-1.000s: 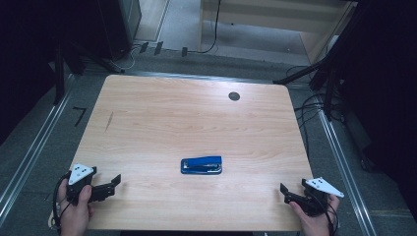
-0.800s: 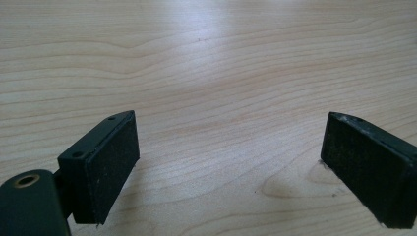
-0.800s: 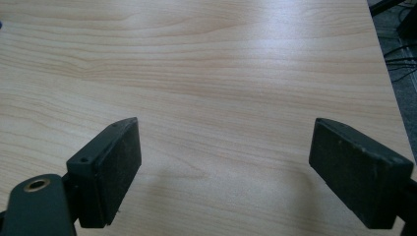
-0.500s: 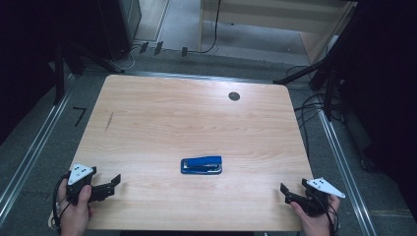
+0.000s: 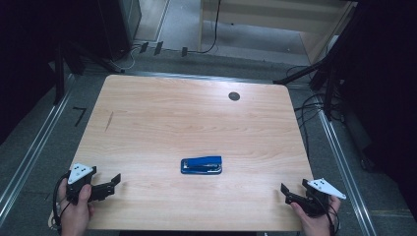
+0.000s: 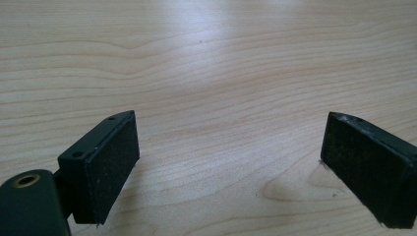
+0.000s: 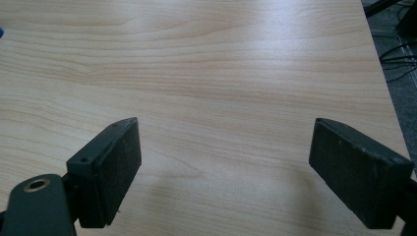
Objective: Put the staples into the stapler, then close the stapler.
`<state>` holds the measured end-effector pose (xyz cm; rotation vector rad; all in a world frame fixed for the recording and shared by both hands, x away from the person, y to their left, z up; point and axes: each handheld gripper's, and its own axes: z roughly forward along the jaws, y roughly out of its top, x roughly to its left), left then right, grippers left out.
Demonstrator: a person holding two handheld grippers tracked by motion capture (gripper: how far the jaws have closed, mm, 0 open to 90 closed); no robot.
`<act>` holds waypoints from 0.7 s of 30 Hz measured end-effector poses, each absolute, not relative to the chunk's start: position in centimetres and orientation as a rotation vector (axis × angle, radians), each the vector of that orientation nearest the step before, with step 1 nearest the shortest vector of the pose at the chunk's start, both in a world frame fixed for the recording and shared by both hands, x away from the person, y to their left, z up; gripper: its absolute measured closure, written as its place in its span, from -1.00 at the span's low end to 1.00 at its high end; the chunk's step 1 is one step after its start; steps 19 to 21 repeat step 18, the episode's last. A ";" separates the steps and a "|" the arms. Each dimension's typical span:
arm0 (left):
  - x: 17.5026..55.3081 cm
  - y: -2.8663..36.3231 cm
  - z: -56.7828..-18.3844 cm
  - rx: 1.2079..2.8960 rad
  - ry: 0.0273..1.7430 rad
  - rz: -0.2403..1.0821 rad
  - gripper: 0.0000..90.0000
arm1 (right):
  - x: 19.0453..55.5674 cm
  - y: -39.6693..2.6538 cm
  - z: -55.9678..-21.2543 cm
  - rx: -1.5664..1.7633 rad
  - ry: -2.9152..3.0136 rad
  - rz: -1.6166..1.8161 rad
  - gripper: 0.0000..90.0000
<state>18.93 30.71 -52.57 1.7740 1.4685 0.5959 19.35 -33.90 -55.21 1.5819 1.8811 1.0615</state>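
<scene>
Change since previous second: none; stapler, left gripper and right gripper in the same places as before.
Meaning for the work: judged as the starting stance; approach to the stapler not yet begun, nothing grasped.
Left gripper state: jaws spread wide, nothing between the pads, bare table ahead.
Right gripper state: jaws spread wide, nothing between the pads; bare wood ahead.
Stapler location: flat on the table, between the two grippers, well apart from each; ahead and to the right of the left gripper, ahead and to the left of the right gripper, slightly nearer the left one.
High view contribution: whole layout, both hands at the near table edge, the stapler's blue body, a dark round spot far beyond the stapler.
Gripper views contribution: jaw gap and pad faces close up, wood grain; a blue sliver at the left edge of the right gripper view, probably the stapler.
Likely next requirement: advance of one gripper toward the stapler.
</scene>
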 end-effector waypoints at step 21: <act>18.9 30.7 -52.6 1.788 1.463 0.586 -0.82 | 19.6 -33.7 -55.2 1.582 1.880 1.047 -0.72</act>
